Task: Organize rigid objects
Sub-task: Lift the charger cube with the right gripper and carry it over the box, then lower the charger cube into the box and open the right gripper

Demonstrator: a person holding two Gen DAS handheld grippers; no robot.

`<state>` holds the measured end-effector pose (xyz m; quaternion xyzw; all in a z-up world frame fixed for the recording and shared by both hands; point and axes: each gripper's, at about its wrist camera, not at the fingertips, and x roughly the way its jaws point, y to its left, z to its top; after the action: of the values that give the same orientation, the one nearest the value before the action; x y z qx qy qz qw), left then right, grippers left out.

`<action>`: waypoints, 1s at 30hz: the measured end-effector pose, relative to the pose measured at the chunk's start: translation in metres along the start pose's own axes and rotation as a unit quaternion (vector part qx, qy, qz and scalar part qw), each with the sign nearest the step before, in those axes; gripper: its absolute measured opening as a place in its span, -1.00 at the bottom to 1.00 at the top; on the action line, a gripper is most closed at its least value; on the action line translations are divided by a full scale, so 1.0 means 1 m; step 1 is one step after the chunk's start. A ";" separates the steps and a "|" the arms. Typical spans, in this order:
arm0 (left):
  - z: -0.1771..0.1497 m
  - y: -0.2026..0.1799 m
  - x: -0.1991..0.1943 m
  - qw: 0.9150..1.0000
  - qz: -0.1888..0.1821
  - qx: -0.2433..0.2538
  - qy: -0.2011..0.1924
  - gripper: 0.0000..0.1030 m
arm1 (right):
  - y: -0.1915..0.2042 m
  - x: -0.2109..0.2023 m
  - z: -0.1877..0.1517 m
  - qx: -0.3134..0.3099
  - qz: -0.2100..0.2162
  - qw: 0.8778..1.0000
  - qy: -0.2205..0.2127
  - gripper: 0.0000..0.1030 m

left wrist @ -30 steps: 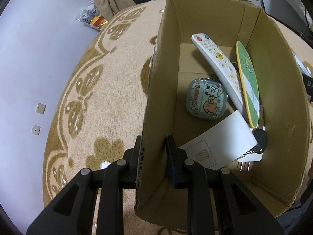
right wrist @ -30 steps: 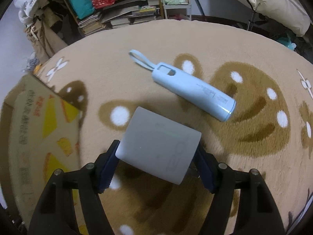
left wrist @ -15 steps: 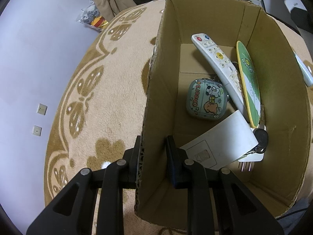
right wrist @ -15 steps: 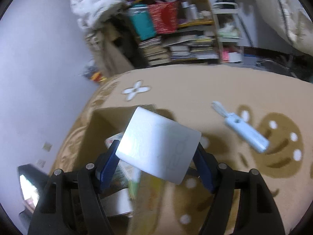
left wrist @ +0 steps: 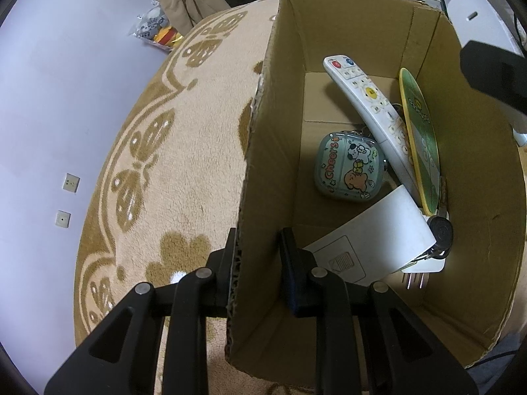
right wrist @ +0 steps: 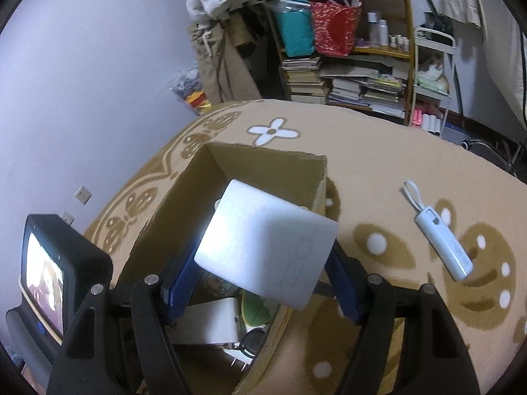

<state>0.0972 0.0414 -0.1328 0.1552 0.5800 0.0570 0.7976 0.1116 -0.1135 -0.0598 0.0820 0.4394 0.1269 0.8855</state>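
Sorting is looking well underway. Open brown cardboard box (left wrist: 346, 26) at frame centre is already holding a white remote control (left wrist: 372, 108), a cartoon-printed teal case (left wrist: 349, 168), a green oval card (left wrist: 421, 141) and a white plug adapter (left wrist: 375, 243). Left gripper (left wrist: 257, 263) is clamping the box's near wall. Right gripper (right wrist: 263, 279) is grasping a white rounded block (right wrist: 266, 243), hovering it over the box. A pale blue stick-shaped device with loop strap (right wrist: 441, 237) is lying on the beige patterned rug (right wrist: 378, 164) at right, not yet boxed.
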 end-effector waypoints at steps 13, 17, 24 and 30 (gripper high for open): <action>0.001 0.000 0.000 1.000 -0.004 -0.002 0.004 -0.57 | 0.002 -0.001 -0.003 -0.016 -0.011 1.000 0.012 0.51; 0.001 0.000 0.000 1.000 -0.004 -0.002 0.004 -0.57 | 0.006 0.000 -0.004 -0.026 -0.009 1.000 0.014 0.51; 0.000 0.001 0.001 1.000 -0.008 -0.005 0.004 -0.56 | 0.016 -0.003 -0.006 -0.041 -0.010 0.999 0.007 0.52; -0.001 0.001 0.001 1.000 -0.009 -0.006 0.006 -0.56 | 0.011 -0.010 0.000 -0.026 -0.004 1.000 -0.005 0.66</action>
<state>0.0962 0.0425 -0.1340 0.1453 0.5855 0.0541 0.7957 0.1043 -0.1062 -0.0492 0.0582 0.4319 0.1346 0.8899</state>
